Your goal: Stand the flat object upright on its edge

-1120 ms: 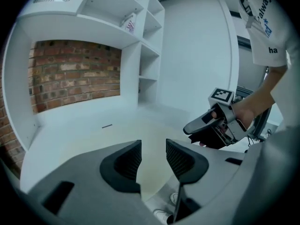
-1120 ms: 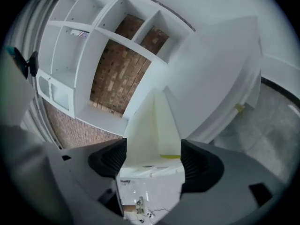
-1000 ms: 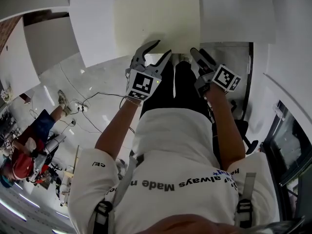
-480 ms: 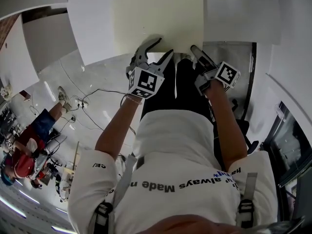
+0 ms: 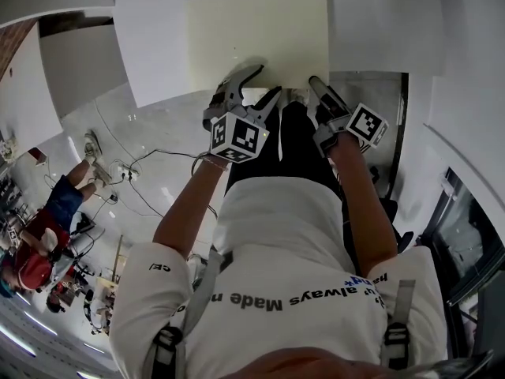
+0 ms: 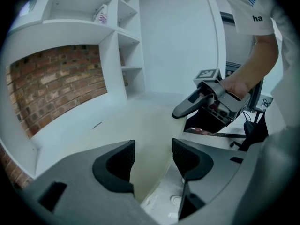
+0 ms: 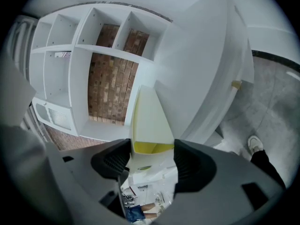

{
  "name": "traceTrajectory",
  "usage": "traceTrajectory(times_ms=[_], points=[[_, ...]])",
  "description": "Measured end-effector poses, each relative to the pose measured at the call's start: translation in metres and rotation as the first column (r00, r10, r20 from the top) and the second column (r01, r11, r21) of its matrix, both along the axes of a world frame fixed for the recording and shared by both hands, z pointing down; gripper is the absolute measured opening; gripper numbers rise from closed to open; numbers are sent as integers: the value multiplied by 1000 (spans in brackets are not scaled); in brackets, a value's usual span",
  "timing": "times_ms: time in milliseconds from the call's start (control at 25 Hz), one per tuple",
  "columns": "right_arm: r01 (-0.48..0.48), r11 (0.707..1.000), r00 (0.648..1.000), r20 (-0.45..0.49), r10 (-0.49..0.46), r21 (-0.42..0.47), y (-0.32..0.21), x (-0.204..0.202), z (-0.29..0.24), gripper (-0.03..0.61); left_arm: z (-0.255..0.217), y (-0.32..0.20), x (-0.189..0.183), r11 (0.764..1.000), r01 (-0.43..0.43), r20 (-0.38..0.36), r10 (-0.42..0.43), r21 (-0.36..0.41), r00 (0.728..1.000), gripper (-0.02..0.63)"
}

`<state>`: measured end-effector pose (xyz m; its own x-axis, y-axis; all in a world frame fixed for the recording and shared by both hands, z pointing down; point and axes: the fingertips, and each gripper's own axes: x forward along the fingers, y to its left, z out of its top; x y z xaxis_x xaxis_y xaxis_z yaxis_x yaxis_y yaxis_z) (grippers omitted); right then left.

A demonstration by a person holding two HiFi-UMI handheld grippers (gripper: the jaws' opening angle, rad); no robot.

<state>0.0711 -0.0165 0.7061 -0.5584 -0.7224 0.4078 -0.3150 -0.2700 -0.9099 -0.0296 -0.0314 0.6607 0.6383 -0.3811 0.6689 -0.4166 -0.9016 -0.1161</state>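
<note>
One pale flat board (image 5: 256,38), one white table (image 5: 158,46), one white shelving unit (image 6: 117,32).

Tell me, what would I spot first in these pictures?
A big pale yellow board lies on the white table, at the top of the head view. Just below it the left gripper, jaws opening, and the right gripper, jaws closing, each have its near edge between their jaws.

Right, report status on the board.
Left gripper jaws opening, board edge between them, unpressed. Right gripper jaws closing at its near corner. The board lies flat on the table, not yet upright. Nothing in the way.
</note>
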Motion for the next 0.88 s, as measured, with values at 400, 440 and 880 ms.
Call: traceTrajectory(times_ms=[400, 440, 880], points=[[15, 997, 993, -118, -6, 72, -21, 18, -43, 285, -7, 2, 5, 993, -90, 149, 77, 80, 986, 253], [17, 996, 991, -132, -6, 83, -23, 20, -48, 284, -9, 0, 6, 992, -93, 154, 79, 87, 985, 253], [82, 972, 944, -330, -5, 220, -55, 30, -118, 270, -42, -22, 14, 991, -72, 128, 57, 115, 990, 253]])
